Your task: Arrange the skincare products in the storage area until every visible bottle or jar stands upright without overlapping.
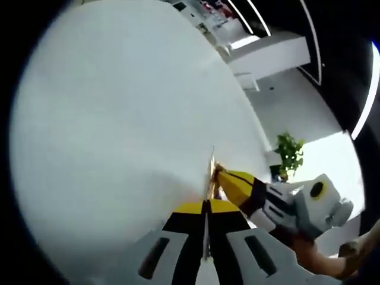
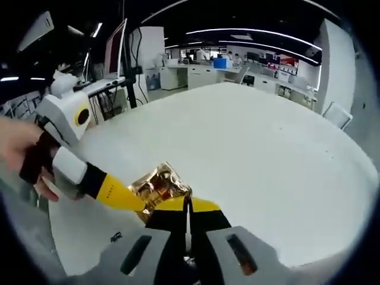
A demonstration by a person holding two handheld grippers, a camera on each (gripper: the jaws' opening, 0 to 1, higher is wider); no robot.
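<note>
Low over the white table (image 2: 267, 154), both claws — left (image 1: 206, 205), right (image 2: 187, 205) — seem pinched shut on one gold packet (image 2: 159, 185).

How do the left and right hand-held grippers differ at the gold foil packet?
In the right gripper view, the left hand-held gripper meets the gold foil packet at its lower-left corner; the right hand-held gripper at its lower-right edge. Left one sees the packet edge-on; right one sees its crinkled face. Shared: yellow-tipped jaws, shut, apparently pinching it.
</note>
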